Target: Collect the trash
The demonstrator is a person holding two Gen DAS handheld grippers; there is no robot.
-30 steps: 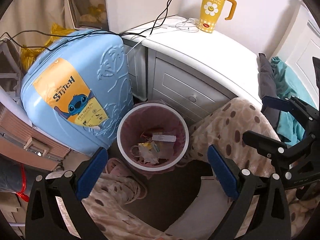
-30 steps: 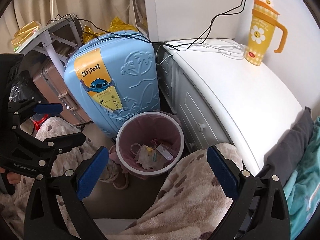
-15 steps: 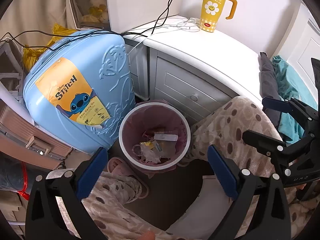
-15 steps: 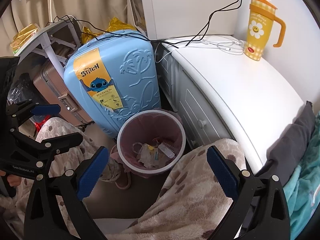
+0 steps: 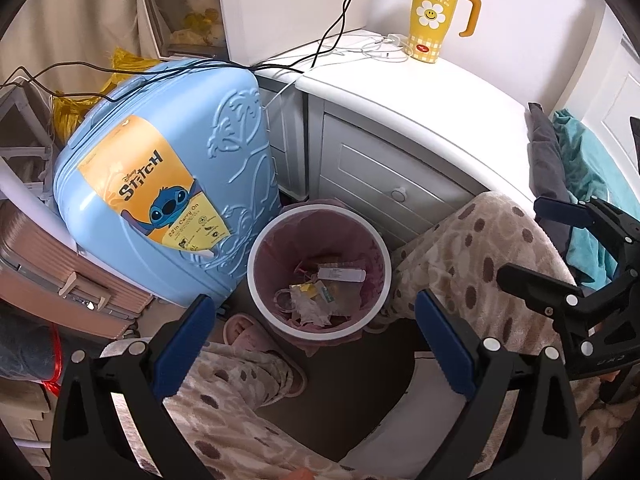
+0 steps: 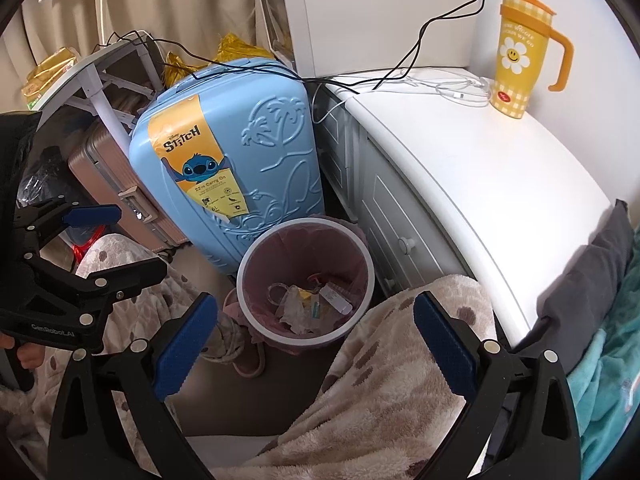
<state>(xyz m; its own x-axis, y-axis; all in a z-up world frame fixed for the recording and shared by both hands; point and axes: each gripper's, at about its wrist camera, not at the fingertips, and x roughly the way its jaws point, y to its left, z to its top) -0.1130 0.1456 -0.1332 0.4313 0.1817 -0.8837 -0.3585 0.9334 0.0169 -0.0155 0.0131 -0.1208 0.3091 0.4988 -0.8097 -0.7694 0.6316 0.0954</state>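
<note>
A round white-rimmed trash bin point(image 5: 256, 280) with a pink liner stands on the floor between a blue suitcase and a white nightstand. Crumpled wrappers and papers point(image 5: 320, 292) lie at its bottom. It also shows in the right wrist view point(image 6: 244, 292), with the trash point(image 6: 308, 304) inside. My left gripper point(image 5: 316, 336) is open and empty, held above the bin's near side. My right gripper point(image 6: 316, 340) is open and empty, also above the bin. Each gripper shows in the other's view, the right one point(image 5: 560, 248) and the left one point(image 6: 96, 240).
A blue Stitch suitcase point(image 5: 168, 184) leans left of the bin, a brown suitcase point(image 5: 48, 280) beside it. The white nightstand point(image 5: 420, 112) carries a yellow daisy tumbler point(image 5: 434, 12) and cables. The person's spotted fleece legs point(image 5: 472, 248) and a pink slipper point(image 5: 248, 332) flank the bin.
Both views have drifted slightly, so the bin sits a little further right and lower in the left wrist view. Both grippers have stayed open and empty.
</note>
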